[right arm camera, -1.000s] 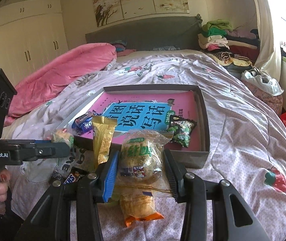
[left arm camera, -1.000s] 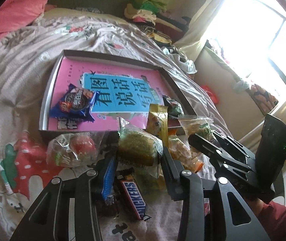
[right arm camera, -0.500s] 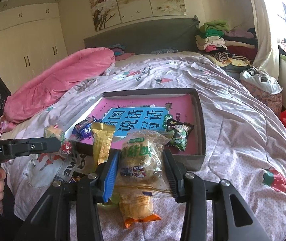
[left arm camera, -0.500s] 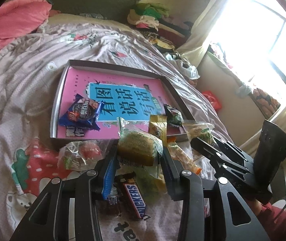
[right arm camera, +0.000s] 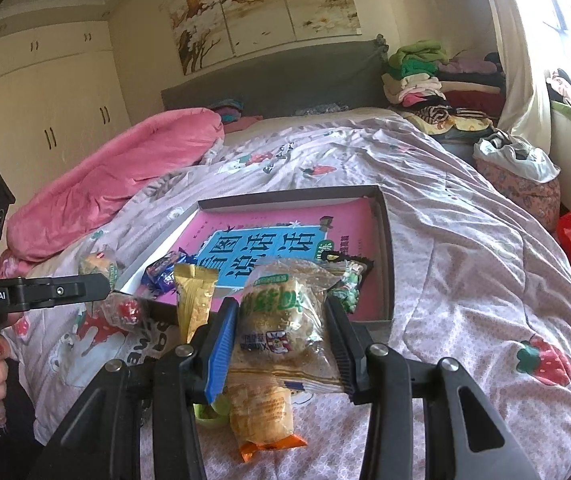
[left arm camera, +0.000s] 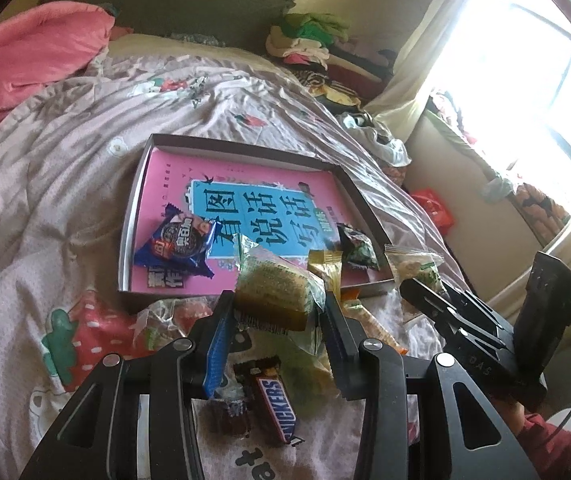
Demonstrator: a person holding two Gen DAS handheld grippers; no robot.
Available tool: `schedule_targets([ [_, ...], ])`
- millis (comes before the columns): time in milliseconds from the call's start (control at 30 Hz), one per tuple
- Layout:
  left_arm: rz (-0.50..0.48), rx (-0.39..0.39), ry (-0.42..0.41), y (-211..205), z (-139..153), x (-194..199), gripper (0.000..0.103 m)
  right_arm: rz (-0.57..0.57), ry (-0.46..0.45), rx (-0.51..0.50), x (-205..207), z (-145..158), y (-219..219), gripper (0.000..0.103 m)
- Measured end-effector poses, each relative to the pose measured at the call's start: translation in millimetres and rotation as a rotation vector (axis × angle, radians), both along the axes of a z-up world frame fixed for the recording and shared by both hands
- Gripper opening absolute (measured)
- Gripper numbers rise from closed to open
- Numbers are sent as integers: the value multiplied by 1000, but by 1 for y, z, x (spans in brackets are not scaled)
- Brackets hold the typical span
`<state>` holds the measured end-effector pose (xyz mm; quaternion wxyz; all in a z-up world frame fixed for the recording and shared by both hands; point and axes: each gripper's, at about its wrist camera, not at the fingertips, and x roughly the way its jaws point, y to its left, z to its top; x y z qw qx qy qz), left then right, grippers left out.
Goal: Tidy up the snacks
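Bed: pale pink quilt (right arm camera: 465, 240) with strawberry prints carries everything; a pink duvet (right arm camera: 117, 180) is bunched at its left side near the headboard.
Box: my shallow cardboard box (left arm camera: 135, 208) lies near the foot edge of the bed, lined with a pink book with a blue title panel (left arm camera: 253, 216).
Left gripper: my left gripper (left arm camera: 277, 312) is clenched on a clear-wrapped brown cake (left arm camera: 275, 288), raised just in front of the box's near edge.
Right gripper: my right gripper (right arm camera: 281, 332) is clamped on a round pastry packet with green print (right arm camera: 281, 312), held just short of the box's near right corner.
In the box: a blue cookie pack (left arm camera: 177, 242) lies by the near left corner; a dark green snack bag (left arm camera: 359, 246) sits at the near right corner.
On the quilt: a Snickers bar (left arm camera: 275, 406) lies below my left gripper, near the foot edge; a gold sachet (right arm camera: 193, 292) stands upright, just left of my right gripper; an orange-ended packet (right arm camera: 263, 416) lies under my right gripper; a clear bag with something red (right arm camera: 123, 308) lies beside the box's near left corner.
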<state>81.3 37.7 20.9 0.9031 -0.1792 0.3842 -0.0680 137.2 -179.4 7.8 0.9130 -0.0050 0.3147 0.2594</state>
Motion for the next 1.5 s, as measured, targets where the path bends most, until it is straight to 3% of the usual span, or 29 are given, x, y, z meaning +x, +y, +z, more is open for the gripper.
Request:
schedule_targets([
  [867, 40, 15, -29, -2, 10, 22, 43, -33, -20, 0, -1, 6, -2, 44],
  [1500, 40, -16, -11, 15, -5, 49, 43, -54, -3, -50, 15, 10, 20, 44],
])
